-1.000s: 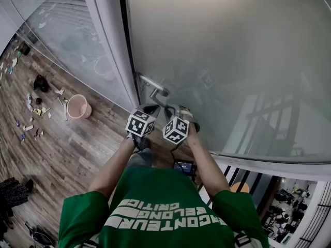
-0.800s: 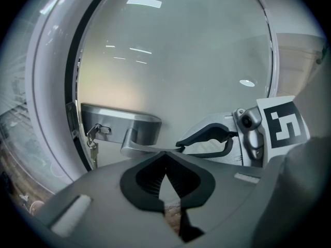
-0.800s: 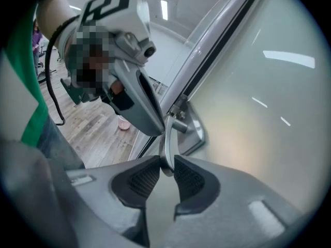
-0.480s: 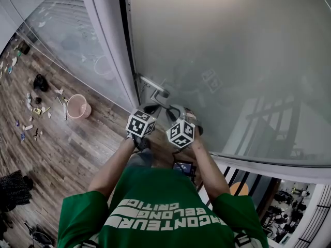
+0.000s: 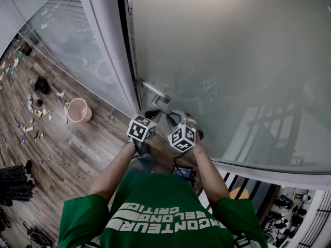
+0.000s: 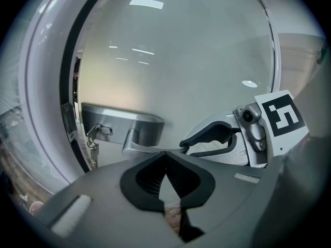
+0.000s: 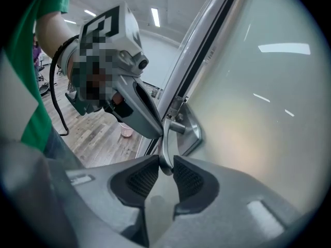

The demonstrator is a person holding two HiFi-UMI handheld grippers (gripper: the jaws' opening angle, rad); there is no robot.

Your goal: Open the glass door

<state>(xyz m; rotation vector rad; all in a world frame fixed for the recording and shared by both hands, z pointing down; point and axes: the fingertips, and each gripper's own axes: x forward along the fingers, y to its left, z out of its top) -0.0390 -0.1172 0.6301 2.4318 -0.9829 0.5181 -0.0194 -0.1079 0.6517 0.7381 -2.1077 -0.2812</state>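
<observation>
While the right gripper (image 7: 166, 170) pinches the tip of the brushed-metal lever handle (image 7: 166, 138) between its ribbed black pads, the left gripper (image 6: 165, 156) sits just short of that handle, jaws pressed together on nothing. The smooth, frosted glass door (image 5: 232, 61) carries the handle at its left edge, beside the pale frame (image 5: 111, 50). Both forearms reach forward side by side toward the handle.

wood-plank floor (image 5: 77, 154) strewn with small litter (image 5: 31, 112), a pink bucket (image 5: 78, 110) standing near the frosted glass wall (image 5: 67, 50).
</observation>
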